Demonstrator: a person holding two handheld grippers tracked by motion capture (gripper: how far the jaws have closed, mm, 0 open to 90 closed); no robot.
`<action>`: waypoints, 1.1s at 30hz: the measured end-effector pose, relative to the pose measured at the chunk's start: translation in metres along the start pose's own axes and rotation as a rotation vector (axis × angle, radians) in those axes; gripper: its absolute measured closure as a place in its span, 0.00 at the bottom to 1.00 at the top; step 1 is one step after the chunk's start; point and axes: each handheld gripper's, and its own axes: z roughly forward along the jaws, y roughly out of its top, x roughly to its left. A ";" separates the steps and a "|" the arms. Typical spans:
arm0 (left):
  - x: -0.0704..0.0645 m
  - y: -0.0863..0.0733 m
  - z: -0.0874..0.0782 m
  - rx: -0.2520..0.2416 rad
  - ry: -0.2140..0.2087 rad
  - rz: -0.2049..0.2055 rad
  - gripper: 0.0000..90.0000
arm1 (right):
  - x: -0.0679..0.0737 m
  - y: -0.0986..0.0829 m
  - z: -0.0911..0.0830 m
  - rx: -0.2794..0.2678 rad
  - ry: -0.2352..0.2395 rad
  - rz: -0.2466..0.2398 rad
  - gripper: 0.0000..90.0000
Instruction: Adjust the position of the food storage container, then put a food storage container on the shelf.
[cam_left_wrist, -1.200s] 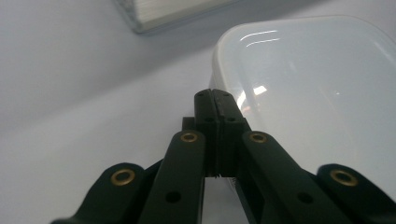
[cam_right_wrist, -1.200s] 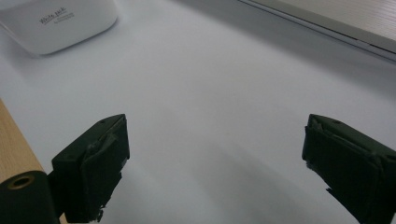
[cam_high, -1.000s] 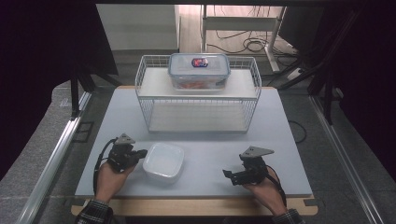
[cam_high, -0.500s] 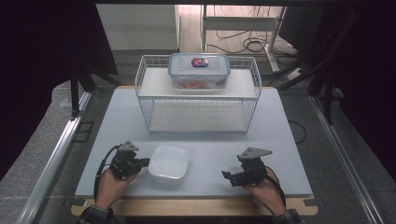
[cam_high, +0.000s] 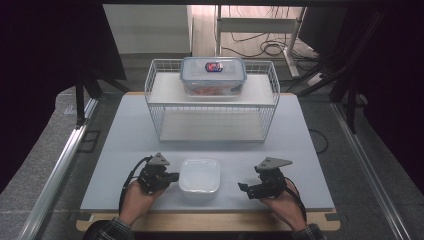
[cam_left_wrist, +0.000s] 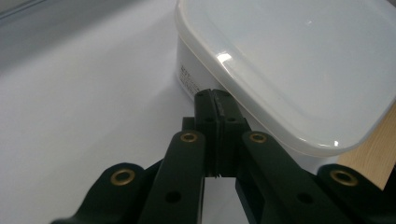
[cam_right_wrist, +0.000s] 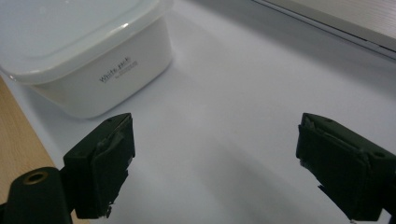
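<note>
A white lidded plastic container (cam_high: 199, 176) sits near the table's front edge, between my two grippers. My left gripper (cam_high: 171, 177) is shut, with its tips against the container's left side. In the left gripper view the closed jaws (cam_left_wrist: 215, 96) press on the container (cam_left_wrist: 289, 60) wall just under the lid's rim. My right gripper (cam_high: 244, 189) stands open a little to the right of the container and does not touch it. Its jaws (cam_right_wrist: 219, 158) are wide apart over bare table, with the container (cam_right_wrist: 84, 60) ahead on the left.
A white wire basket rack (cam_high: 212, 127) stands at the middle back of the grey table (cam_high: 125, 130). On the rack's top shelf rests a clear lidded box (cam_high: 213, 75) with something red inside. The table's wooden front edge (cam_high: 200, 221) lies just behind my hands.
My left gripper has slid to the right, and the white container has moved right with it. The right gripper has stayed about where it was.
</note>
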 end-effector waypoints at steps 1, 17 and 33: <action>-0.002 0.002 0.002 0.000 -0.002 0.001 1.00 | -0.001 0.000 0.000 0.001 0.000 0.000 0.14; 0.000 -0.001 0.004 0.007 -0.019 0.027 0.73 | -0.010 -0.004 -0.002 -0.003 -0.019 -0.018 0.11; 0.015 -0.011 -0.004 -0.106 -0.077 -0.060 0.22 | -0.008 0.001 -0.004 -0.038 -0.005 0.009 0.05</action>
